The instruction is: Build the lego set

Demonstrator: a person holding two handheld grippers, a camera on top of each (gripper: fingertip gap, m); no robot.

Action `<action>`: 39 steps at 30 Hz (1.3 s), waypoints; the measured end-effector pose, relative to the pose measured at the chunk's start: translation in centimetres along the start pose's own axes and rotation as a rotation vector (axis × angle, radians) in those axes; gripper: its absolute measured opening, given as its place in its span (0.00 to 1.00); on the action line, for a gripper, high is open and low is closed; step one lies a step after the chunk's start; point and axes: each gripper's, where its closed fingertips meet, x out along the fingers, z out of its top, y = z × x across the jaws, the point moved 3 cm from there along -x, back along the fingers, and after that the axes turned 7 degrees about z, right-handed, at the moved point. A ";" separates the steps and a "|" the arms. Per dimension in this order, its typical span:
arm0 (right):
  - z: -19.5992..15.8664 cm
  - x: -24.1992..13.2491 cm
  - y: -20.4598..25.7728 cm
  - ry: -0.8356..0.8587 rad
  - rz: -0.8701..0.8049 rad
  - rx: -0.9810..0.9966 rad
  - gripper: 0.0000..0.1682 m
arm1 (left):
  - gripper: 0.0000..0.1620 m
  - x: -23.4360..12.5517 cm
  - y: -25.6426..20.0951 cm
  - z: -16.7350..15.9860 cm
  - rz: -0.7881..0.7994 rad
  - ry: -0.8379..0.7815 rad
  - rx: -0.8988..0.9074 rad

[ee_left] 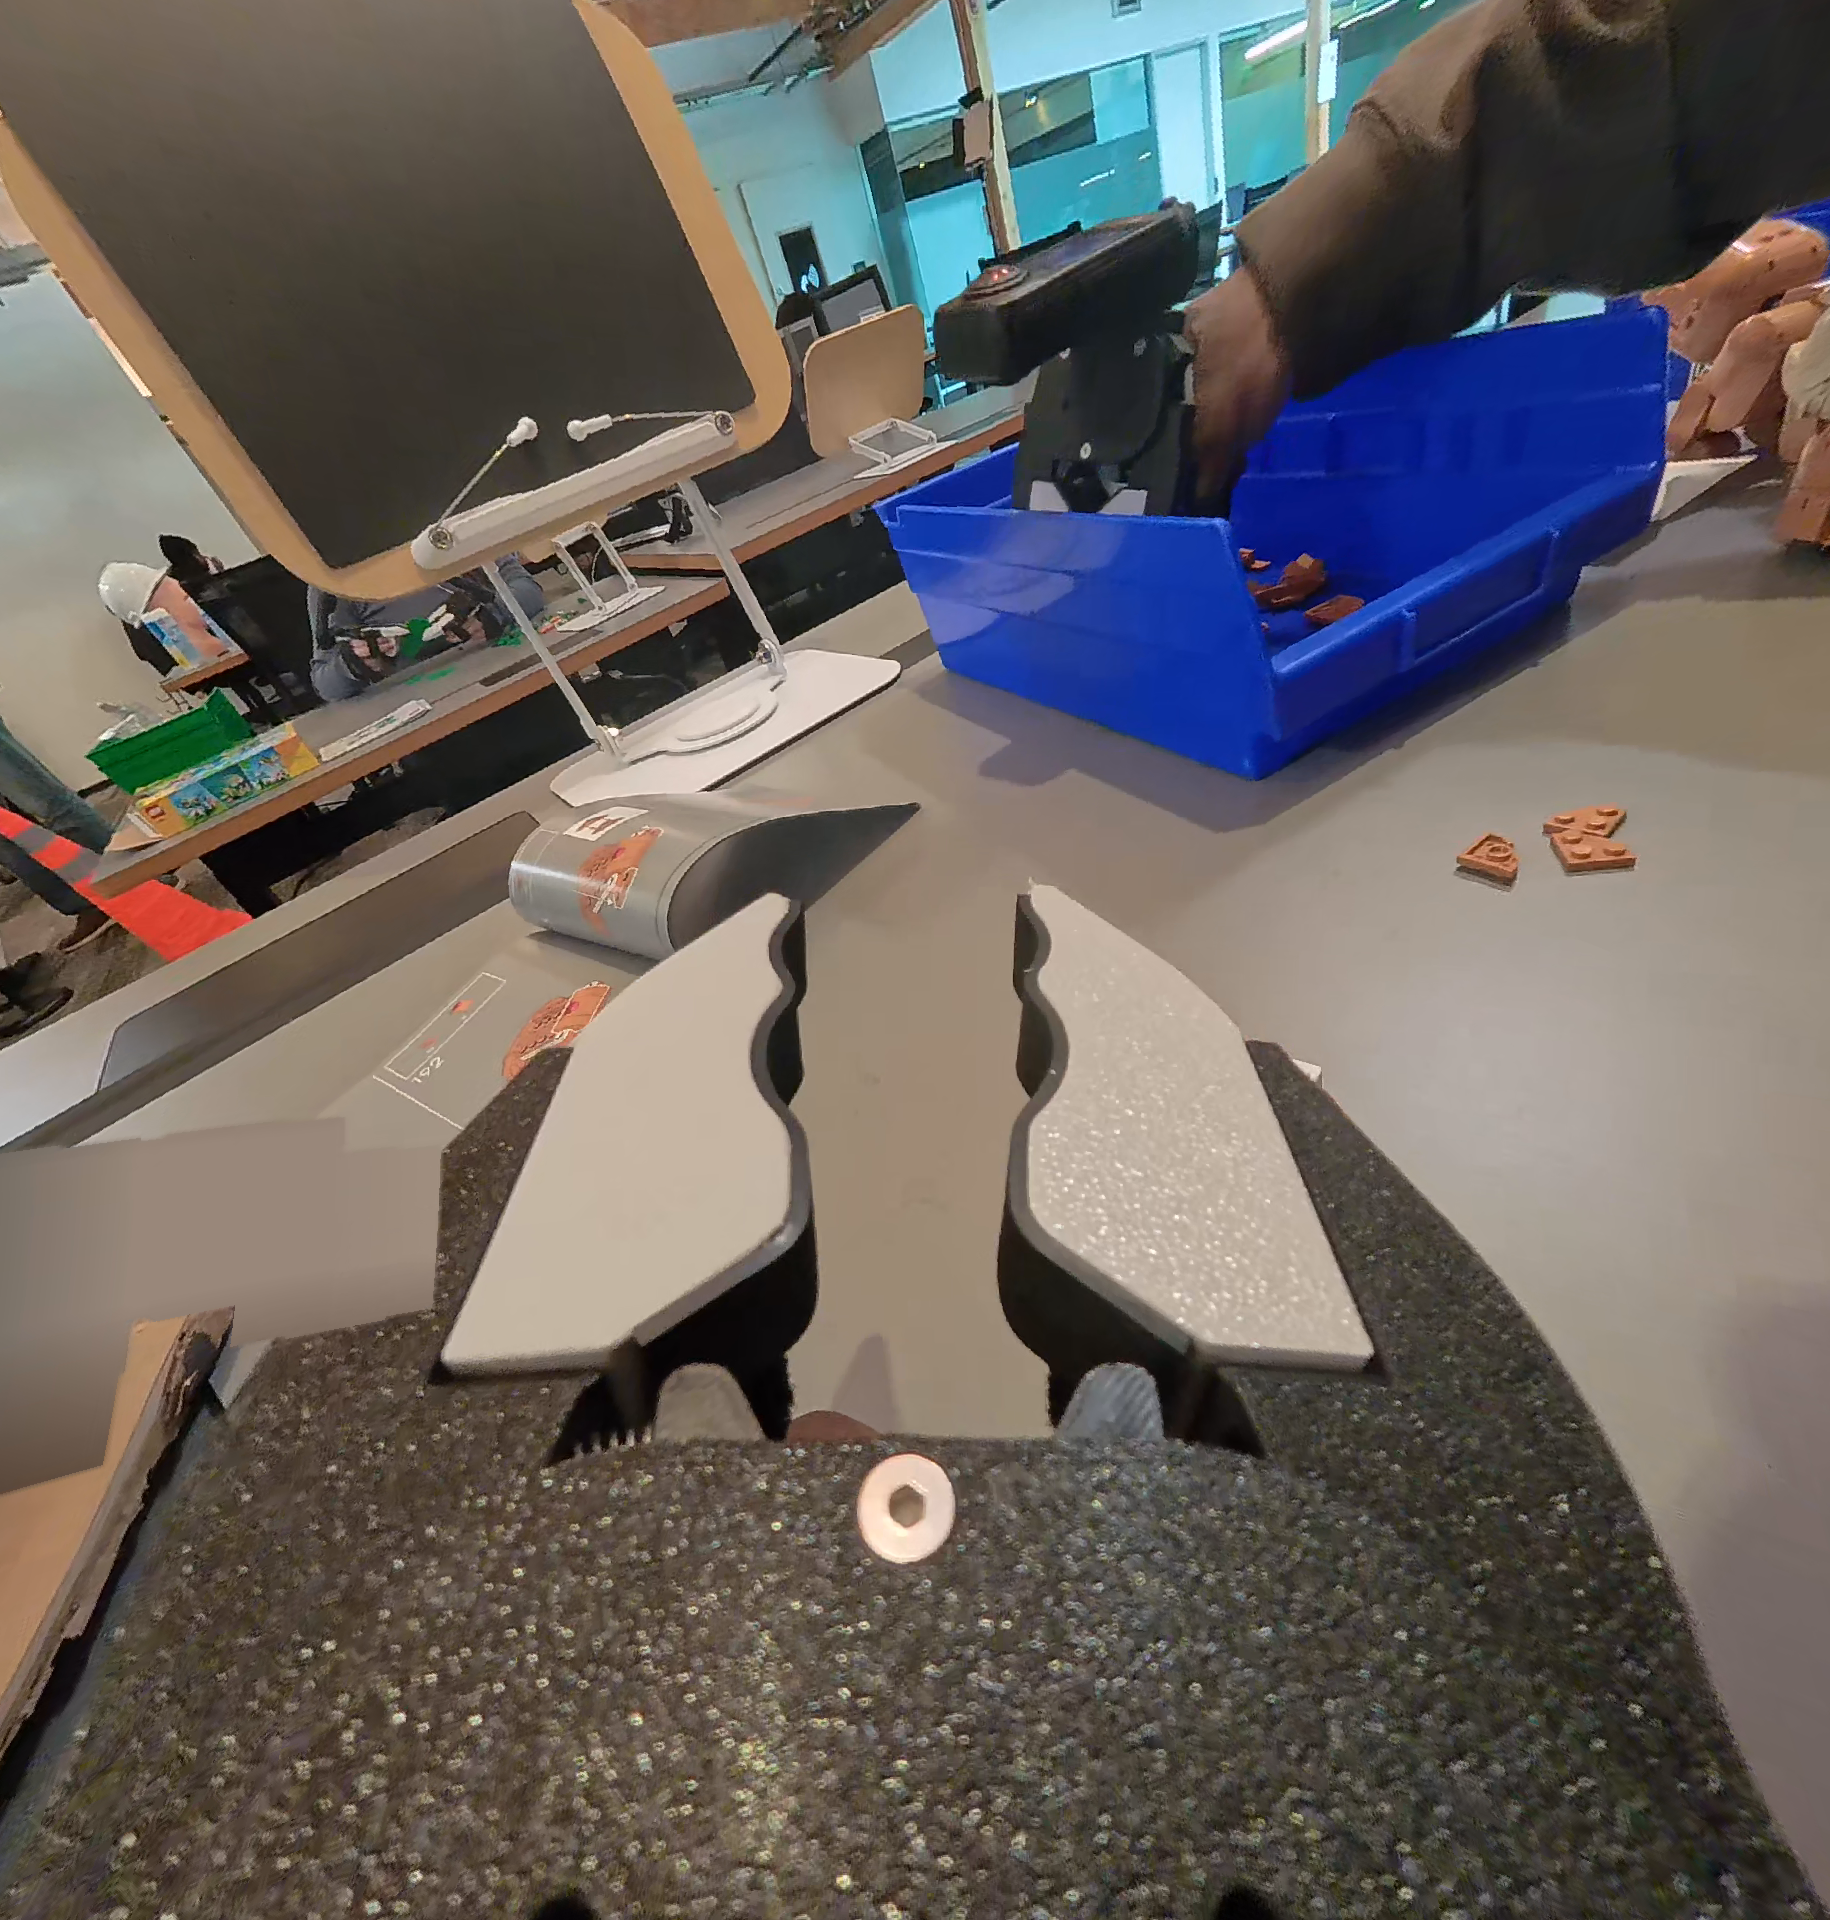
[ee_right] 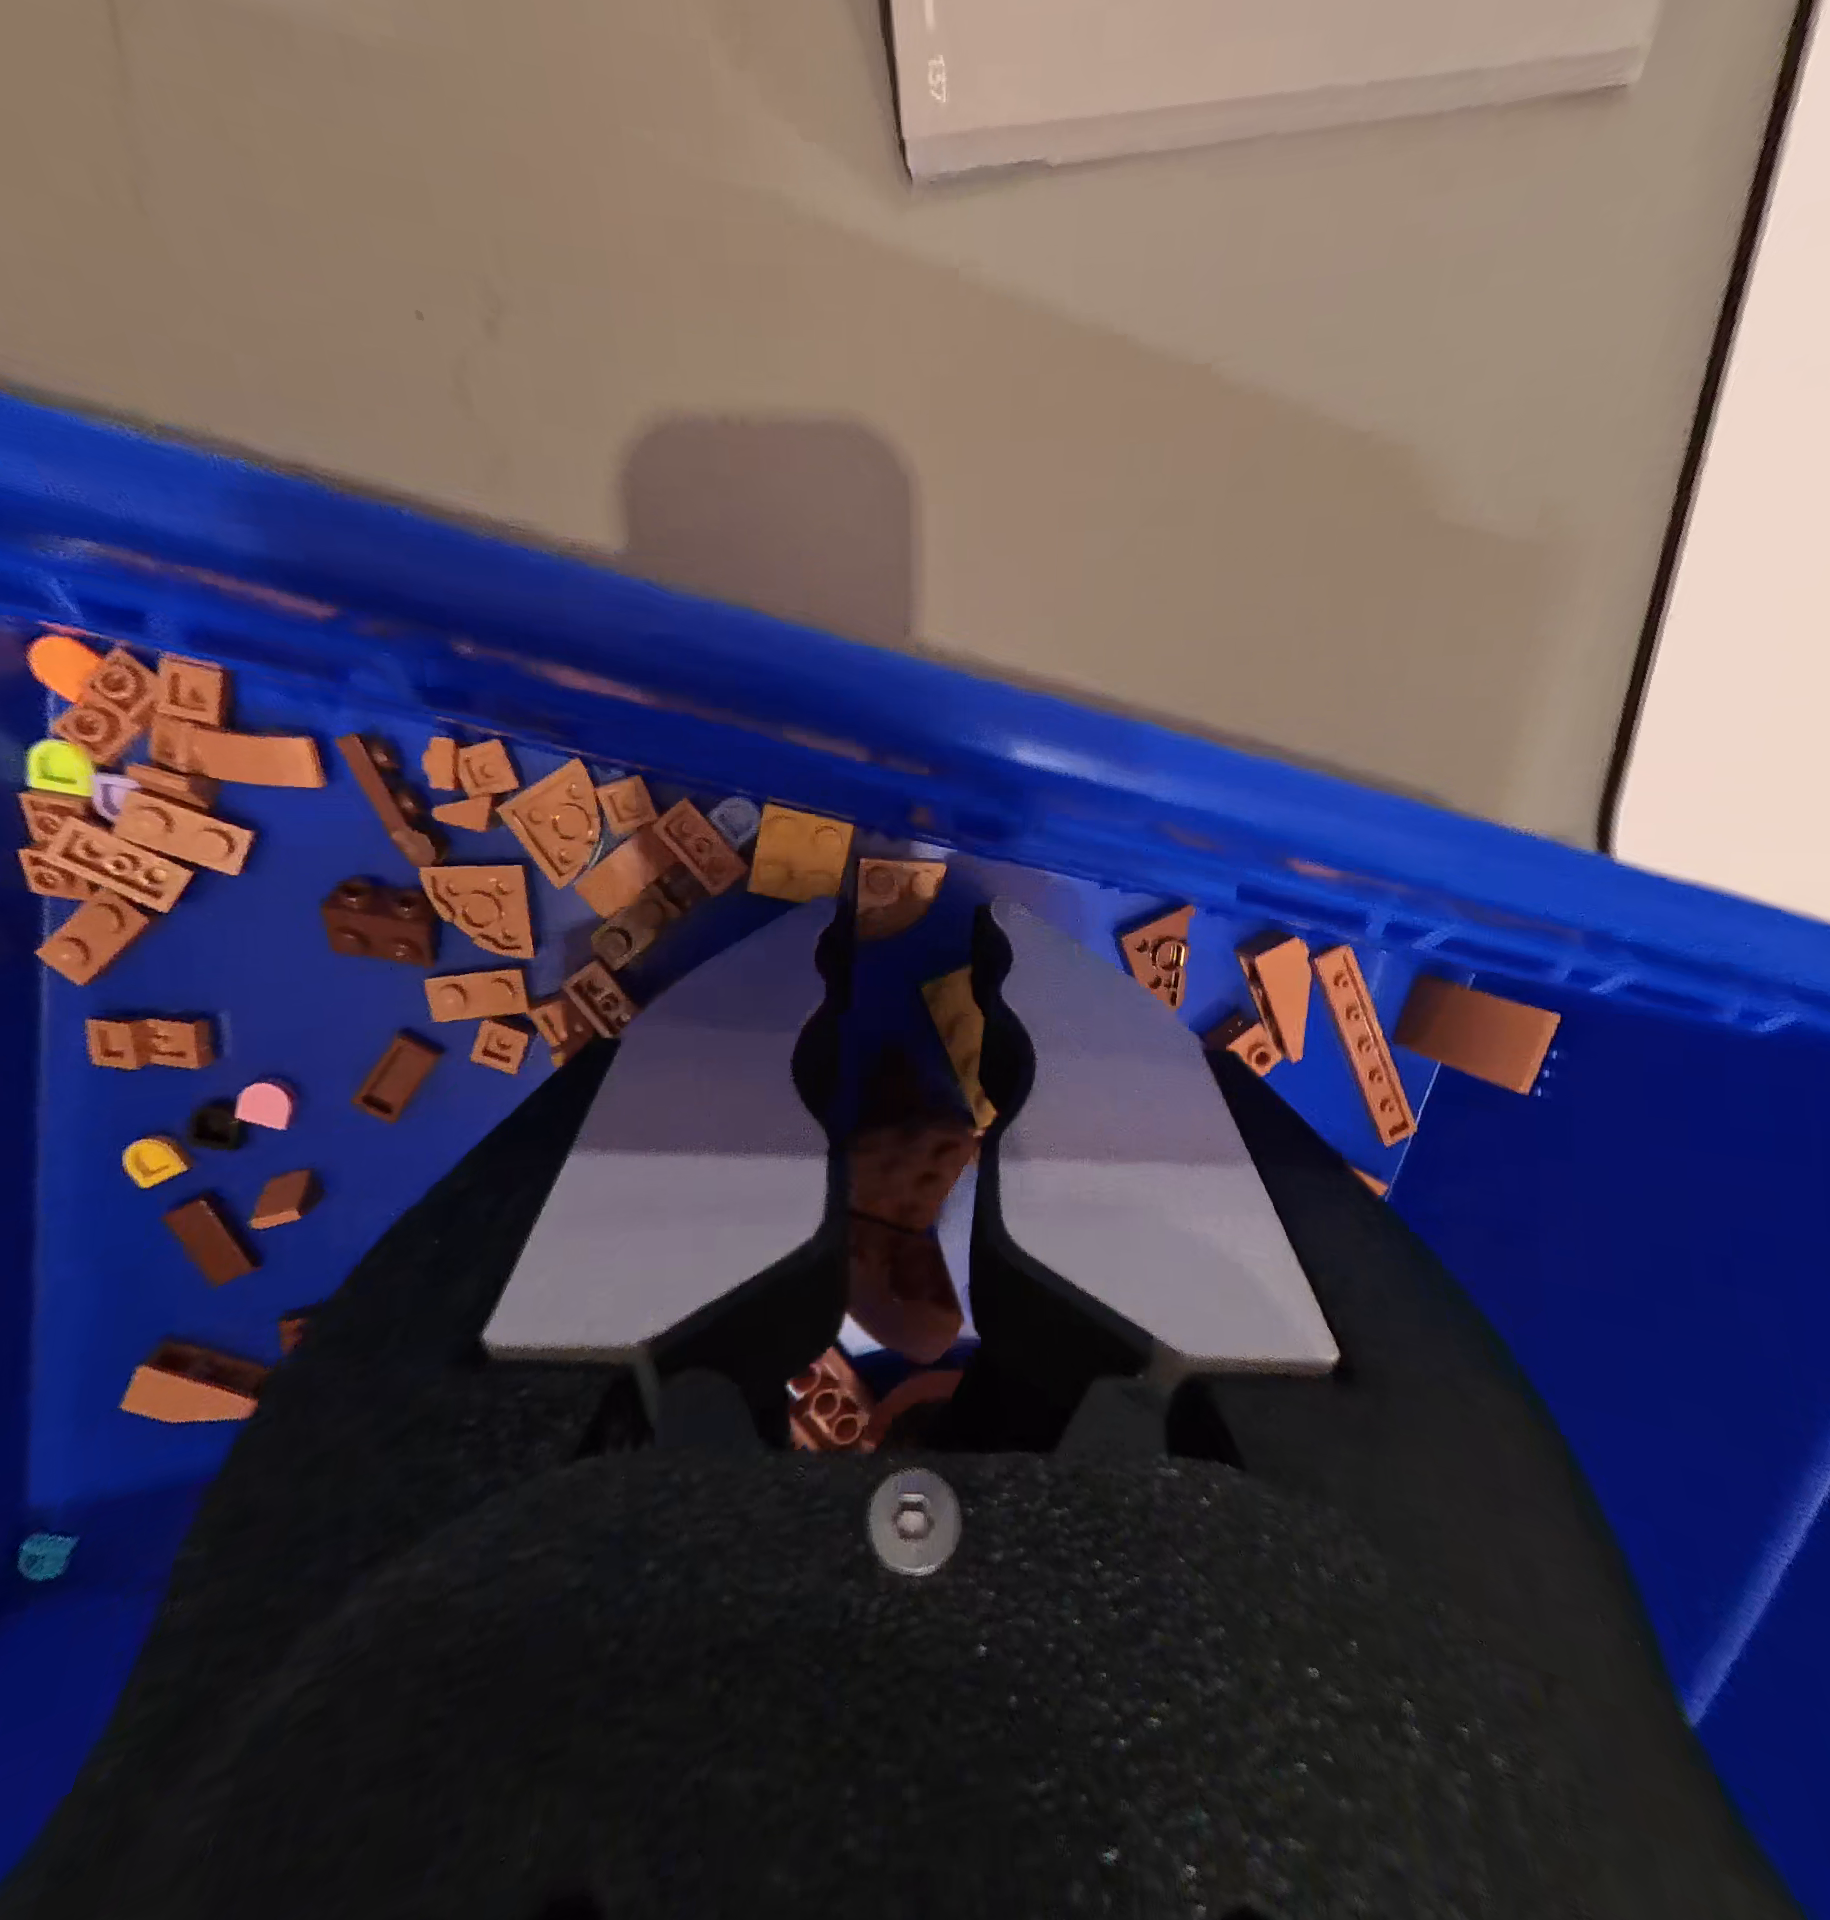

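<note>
My right gripper (ee_right: pixel 916 920) reaches down into a blue bin (ee_right: pixel 994 769) of several loose brown and tan lego pieces. Its jaws stand apart. A tan plate (ee_right: pixel 958 1029) stands on edge between them, against the right finger, with blue floor showing between it and the left finger. A brown rounded plate (ee_right: pixel 895 894) lies just past the tips. In the left wrist view the right gripper (ee_left: pixel 1098 488) is in the bin (ee_left: pixel 1098 592), fingertips hidden by the wall. My left gripper (ee_left: pixel 909 904) is open and empty, low over the grey table (ee_left: pixel 1306 1039).
Three brown wedge plates (ee_left: pixel 1545 844) lie on the table right of my left gripper. An open instruction booklet (ee_left: pixel 599 883) with a curled page lies ahead on the left. A tablet on a stand (ee_left: pixel 371 260) is behind it. A brown lego model (ee_left: pixel 1784 364) stands far right. My hands' fingertips stand some 30 cm from each other.
</note>
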 end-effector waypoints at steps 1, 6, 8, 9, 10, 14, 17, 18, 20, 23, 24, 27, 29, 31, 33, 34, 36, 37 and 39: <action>0.0 0.0 -0.1 0.001 0.013 -0.005 0.14 | 0.24 0.0 0.0 0.0 0.001 0.002 -0.002; 0.0 0.1 -0.3 0.006 0.079 -0.023 0.15 | 0.24 0.2 0.0 -0.2 -0.005 0.014 -0.008; 0.0 0.2 -0.1 0.016 0.122 -0.026 0.15 | 0.24 0.3 0.0 -0.3 -0.009 0.018 -0.007; 0.0 0.3 0.0 0.023 0.155 -0.025 0.16 | 0.24 0.3 0.0 -0.3 -0.010 0.020 -0.007; 0.0 0.4 0.0 0.026 0.168 -0.024 0.16 | 0.24 0.3 -0.1 -0.3 -0.012 0.021 -0.007; 0.1 0.4 -0.3 0.073 0.177 -0.038 0.13 | 0.24 0.3 0.0 -0.4 -0.007 0.022 -0.007; 0.1 0.4 -0.3 0.076 0.160 -0.016 0.08 | 0.24 0.1 0.2 -0.1 0.003 0.010 -0.007; 0.0 0.4 -0.3 0.070 0.152 -0.011 0.08 | 0.24 0.1 0.2 0.0 0.005 0.005 -0.007; 0.0 0.4 -0.2 0.058 0.122 -0.005 0.06 | 0.24 0.0 0.2 0.1 0.007 -0.003 -0.005; -0.5 0.0 -0.4 0.086 0.053 -0.003 0.06 | 0.24 -0.2 0.1 0.4 0.005 -0.015 0.001; -0.7 -0.2 -0.3 0.086 0.038 0.000 0.06 | 0.24 -0.3 0.0 0.4 0.005 -0.019 0.003; -0.6 -1.4 0.2 0.055 0.003 0.025 0.05 | 0.24 -0.5 0.0 0.7 0.006 -0.032 0.007; -0.4 -2.6 0.7 0.025 -0.019 0.040 0.05 | 0.24 -0.6 0.1 0.9 0.009 -0.041 0.005; 0.0 -3.8 1.7 -0.017 -0.022 0.046 0.05 | 0.24 -0.7 0.1 1.0 0.008 -0.049 0.002; 0.4 -4.8 2.7 -0.051 -0.030 0.045 0.05 | 0.24 -0.8 0.0 1.1 0.004 -0.053 0.001; 0.6 -5.2 3.1 -0.062 -0.033 0.045 0.05 | 0.24 -0.8 -0.1 1.2 0.000 -0.055 0.001; 0.8 -5.8 4.0 -0.082 -0.030 0.041 0.05 | 0.24 -0.8 -0.2 1.3 -0.008 -0.059 0.005; 0.9 -6.0 4.4 -0.090 -0.030 0.039 0.05 | 0.24 -0.8 -0.3 1.3 -0.010 -0.060 0.007; 1.3 -6.4 5.3 -0.110 -0.027 0.046 0.05 | 0.24 -0.9 -0.3 1.3 -0.012 -0.061 0.009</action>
